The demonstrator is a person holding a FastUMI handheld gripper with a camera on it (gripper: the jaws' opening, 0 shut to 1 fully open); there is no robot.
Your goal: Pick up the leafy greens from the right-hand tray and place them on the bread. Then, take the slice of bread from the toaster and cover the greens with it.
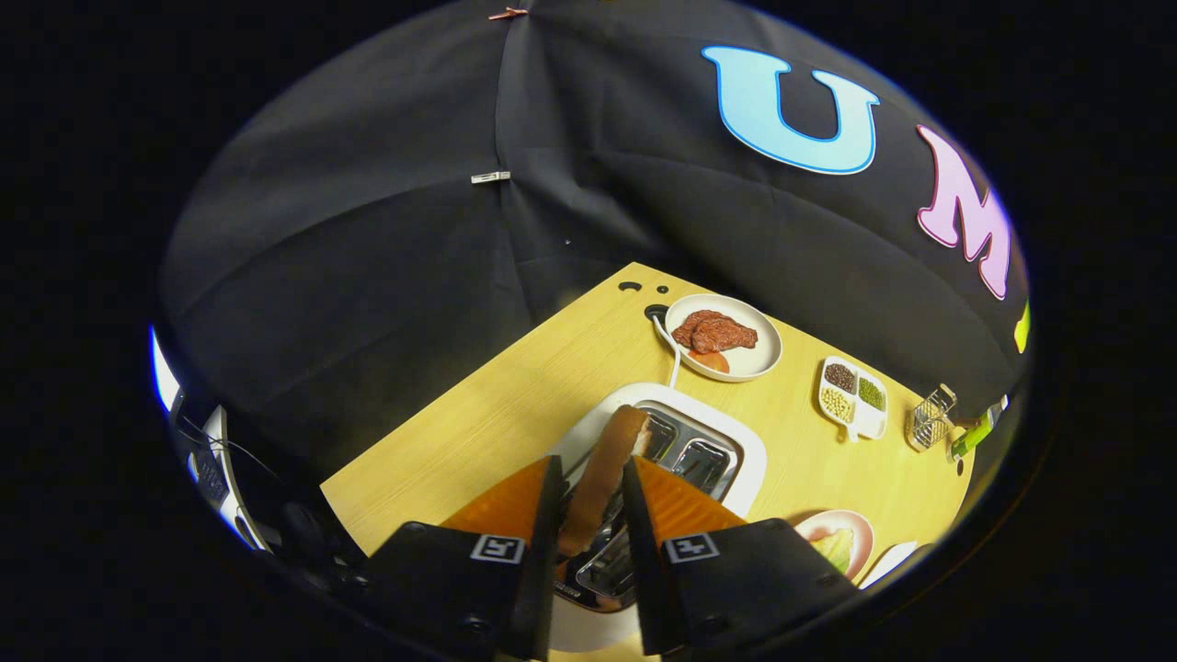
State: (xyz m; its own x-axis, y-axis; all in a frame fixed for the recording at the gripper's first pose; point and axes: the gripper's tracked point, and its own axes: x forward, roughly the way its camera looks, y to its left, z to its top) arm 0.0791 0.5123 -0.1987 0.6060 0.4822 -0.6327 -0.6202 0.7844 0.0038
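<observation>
My gripper [593, 471] is shut on a slice of bread [607, 460], both fingers pressing its flat sides. The slice has a brown crust and stands on edge, lifted out over the white toaster [736, 441], whose shiny metal slots [685, 452] lie just beyond and under the fingers. To the right of the fingers a pink plate [860, 529] holds leafy greens [835, 548], partly hidden behind the right finger.
On the wooden table [478, 432] beyond the toaster stands a white plate [771, 354] with brown meat pieces. Further right are a white divided dish [855, 397] of beans and a small wire basket [931, 416]. A white cable [671, 354] runs from the toaster.
</observation>
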